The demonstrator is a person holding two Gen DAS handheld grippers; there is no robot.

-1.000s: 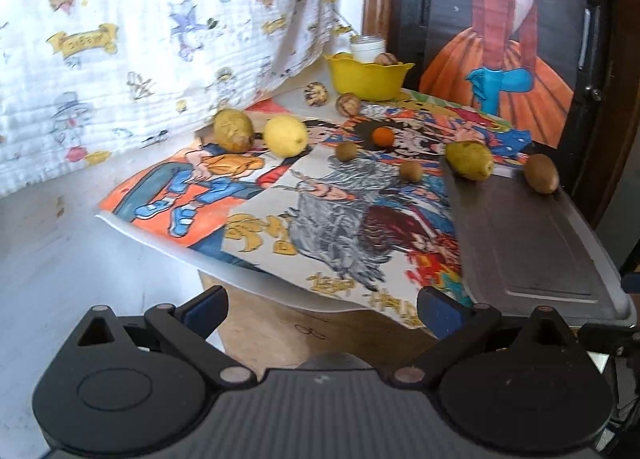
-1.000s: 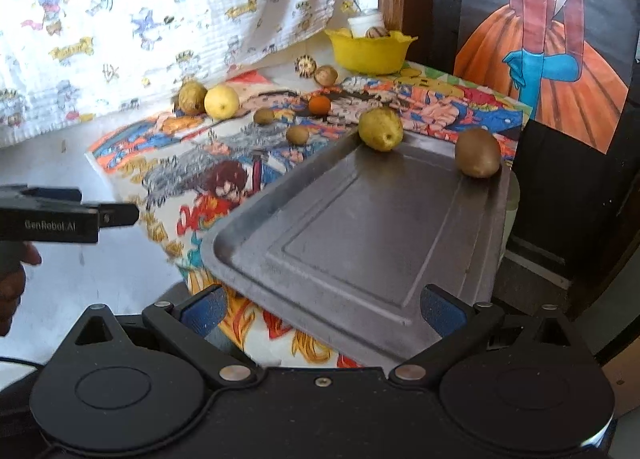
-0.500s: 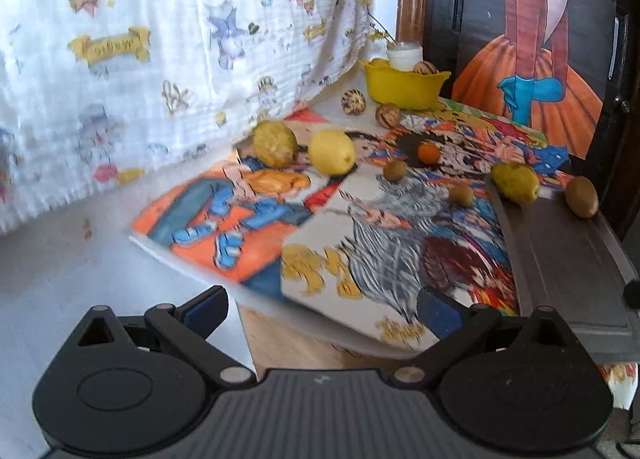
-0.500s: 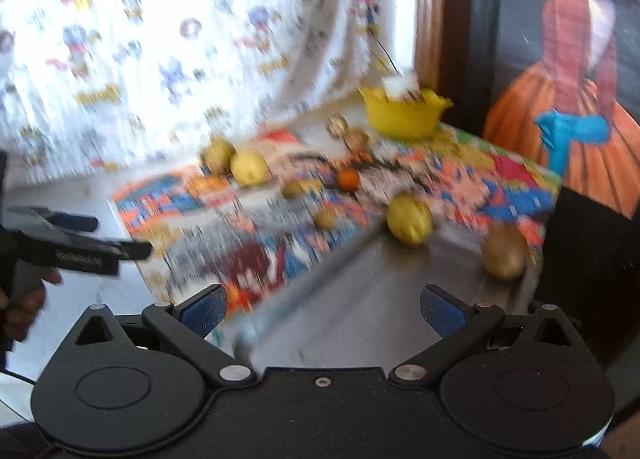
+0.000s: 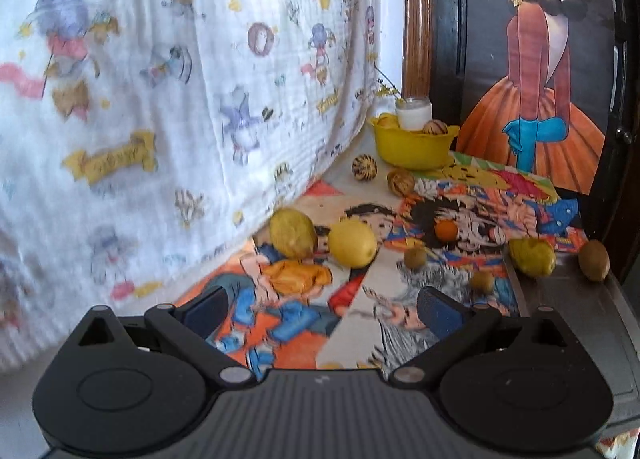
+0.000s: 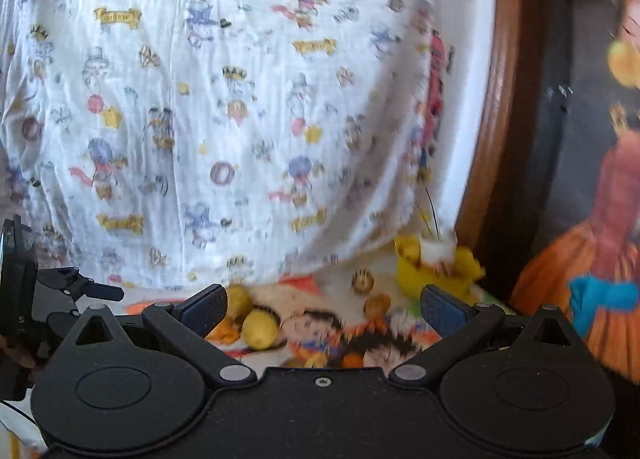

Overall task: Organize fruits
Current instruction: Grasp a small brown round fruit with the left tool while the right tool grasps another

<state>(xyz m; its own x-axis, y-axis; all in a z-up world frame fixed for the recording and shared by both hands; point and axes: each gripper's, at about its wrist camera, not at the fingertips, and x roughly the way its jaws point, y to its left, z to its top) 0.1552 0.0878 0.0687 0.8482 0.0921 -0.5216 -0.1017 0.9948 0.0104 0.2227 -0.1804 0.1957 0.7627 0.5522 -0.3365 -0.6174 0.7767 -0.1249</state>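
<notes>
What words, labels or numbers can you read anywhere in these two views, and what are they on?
None can be read.
Hanging white cloth: yellow banners carry lettering, too blurred to read.
Cartoon mat: drawings only, no legible text.
Left gripper, seen from the right wrist: markings on its body too small to make out.

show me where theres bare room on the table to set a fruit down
Free: the grey metal tray, bare in front of its two fruits, and the cartoon mat ahead of the left gripper. Crowded: around the yellow plastic bowl and mid-mat fruits.
</notes>
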